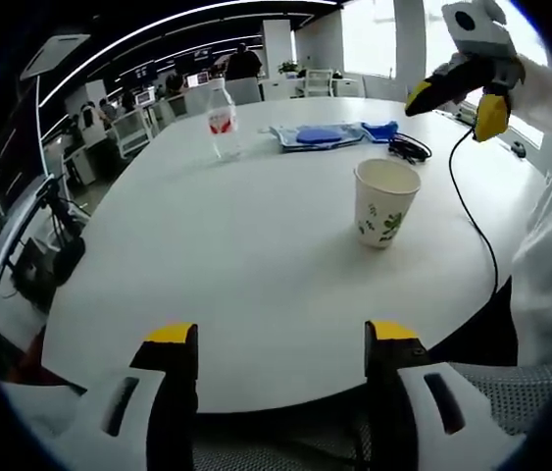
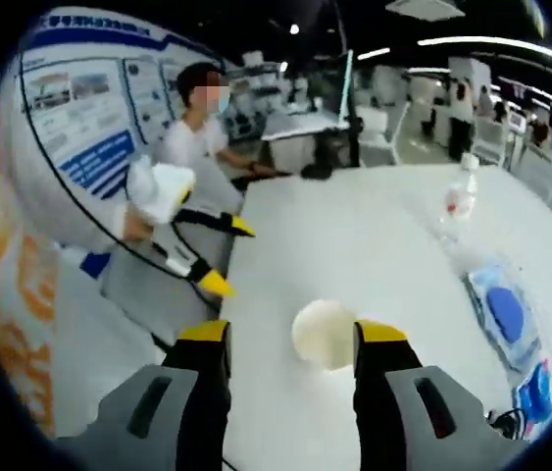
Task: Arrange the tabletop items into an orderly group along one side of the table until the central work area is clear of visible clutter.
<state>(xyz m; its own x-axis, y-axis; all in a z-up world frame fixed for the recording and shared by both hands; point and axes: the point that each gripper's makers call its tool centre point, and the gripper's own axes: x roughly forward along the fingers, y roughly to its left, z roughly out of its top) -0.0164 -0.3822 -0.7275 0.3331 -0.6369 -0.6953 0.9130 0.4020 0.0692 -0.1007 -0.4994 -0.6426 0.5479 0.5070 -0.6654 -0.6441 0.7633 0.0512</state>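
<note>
A paper cup (image 1: 385, 201) with a leaf print stands upright on the white round table (image 1: 256, 255). Farther back are a clear water bottle (image 1: 222, 120) with a red label and a blue item in a plastic sleeve (image 1: 320, 135). My left gripper (image 1: 281, 334) is open at the table's near edge, nothing between its jaws. My right gripper (image 1: 455, 106) hangs open above the table's far right. In the right gripper view, my right gripper (image 2: 292, 332) looks down on the cup (image 2: 325, 334), well below it. The left gripper (image 2: 228, 255) shows open at the left.
A black cable (image 1: 408, 147) coils near a small blue object (image 1: 381, 129) and trails off the table's right edge. The bottle (image 2: 460, 201) and blue sleeve (image 2: 501, 309) lie right of the cup. A seated person (image 2: 197, 128) and office desks stand beyond the table.
</note>
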